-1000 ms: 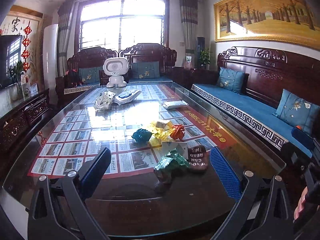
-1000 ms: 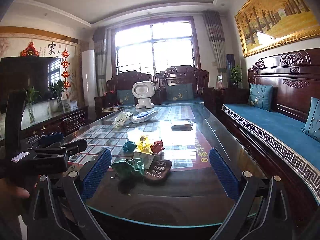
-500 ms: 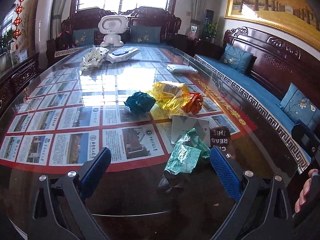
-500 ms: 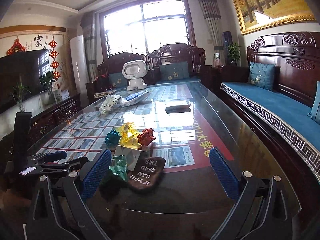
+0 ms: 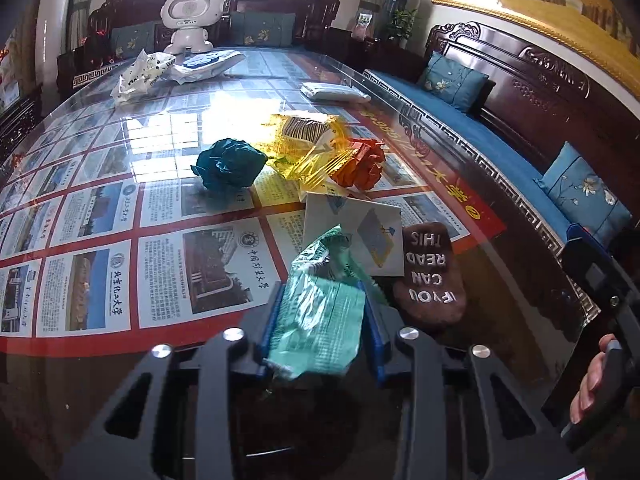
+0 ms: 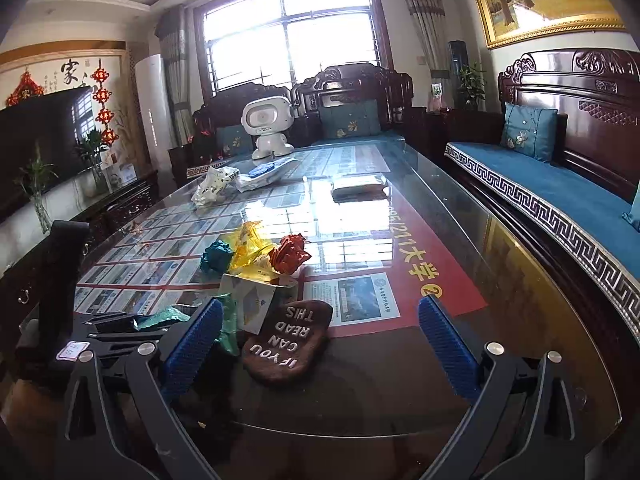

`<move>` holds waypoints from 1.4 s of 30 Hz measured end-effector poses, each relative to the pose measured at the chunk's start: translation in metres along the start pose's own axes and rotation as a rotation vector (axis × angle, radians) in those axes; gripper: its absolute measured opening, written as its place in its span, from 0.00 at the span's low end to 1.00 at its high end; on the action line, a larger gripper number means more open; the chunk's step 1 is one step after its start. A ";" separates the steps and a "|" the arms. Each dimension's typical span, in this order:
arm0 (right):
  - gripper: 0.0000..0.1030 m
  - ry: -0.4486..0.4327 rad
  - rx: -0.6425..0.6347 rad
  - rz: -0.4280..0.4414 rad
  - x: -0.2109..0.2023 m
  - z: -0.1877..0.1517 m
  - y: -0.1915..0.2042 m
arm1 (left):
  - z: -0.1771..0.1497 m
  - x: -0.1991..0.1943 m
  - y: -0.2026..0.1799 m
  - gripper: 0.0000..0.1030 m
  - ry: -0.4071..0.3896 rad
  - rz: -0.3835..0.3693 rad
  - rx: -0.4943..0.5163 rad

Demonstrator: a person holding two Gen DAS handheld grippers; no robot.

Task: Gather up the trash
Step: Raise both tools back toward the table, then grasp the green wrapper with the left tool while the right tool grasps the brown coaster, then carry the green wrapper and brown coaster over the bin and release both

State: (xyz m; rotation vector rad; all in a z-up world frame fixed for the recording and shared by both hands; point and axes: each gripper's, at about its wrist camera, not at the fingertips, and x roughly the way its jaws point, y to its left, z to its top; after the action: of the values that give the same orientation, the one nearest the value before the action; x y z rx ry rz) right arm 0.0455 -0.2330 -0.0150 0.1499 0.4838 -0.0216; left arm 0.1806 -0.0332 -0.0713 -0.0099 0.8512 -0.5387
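A crumpled green wrapper [image 5: 320, 312] lies at the near end of the glass table [image 5: 100, 360]. My left gripper [image 5: 322, 296] is closing its jaws, and both blue pads touch the wrapper's sides. Beyond it lie a white card [image 5: 352, 236], a brown pad with white lettering [image 5: 430, 276], a teal paper ball [image 5: 230, 164], a yellow wrapper [image 5: 308, 148] and an orange paper ball [image 5: 360, 162]. My right gripper [image 6: 320, 308] hovers open over the brown pad [image 6: 288, 340], with nothing between its fingers. In the right wrist view the left gripper [image 6: 120, 324] is at the left, with the green wrapper [image 6: 164, 316] in it.
A white robot toy [image 5: 190, 16], two white bags [image 5: 140, 74] and a folded white packet [image 5: 334, 92] sit at the far end. A blue-cushioned wooden sofa [image 5: 480, 136] runs along the right. A hand [image 5: 592, 380] on the other gripper shows at the lower right.
My left gripper came down and forward onto the green wrapper, and its wide jaws narrowed onto it. My right gripper dropped lower and closer to the table, still open.
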 end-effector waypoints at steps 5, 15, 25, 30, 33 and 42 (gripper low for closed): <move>0.92 0.046 -0.014 -0.021 0.011 -0.004 0.002 | 0.001 -0.026 0.002 0.28 -0.057 0.005 0.000; 0.92 0.217 -0.080 -0.053 0.060 -0.016 0.021 | 0.011 -0.064 0.025 0.28 -0.147 0.061 -0.032; 0.81 0.372 -0.153 -0.067 0.098 -0.016 0.035 | 0.009 -0.068 0.033 0.28 -0.146 0.050 -0.053; 0.29 0.352 -0.165 0.055 0.084 -0.017 0.035 | 0.009 -0.074 0.034 0.28 -0.154 0.046 -0.064; 0.18 0.337 -0.147 0.069 0.073 -0.018 0.029 | 0.008 -0.080 0.036 0.28 -0.162 0.038 -0.078; 0.18 0.172 -0.056 0.086 0.003 -0.003 0.002 | 0.001 -0.114 0.023 0.28 -0.210 0.027 -0.055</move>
State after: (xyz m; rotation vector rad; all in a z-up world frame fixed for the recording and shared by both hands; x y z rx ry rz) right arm 0.0467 -0.2308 -0.0187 0.1180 0.6487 0.0896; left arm 0.1305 0.0387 0.0054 -0.1035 0.6600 -0.4797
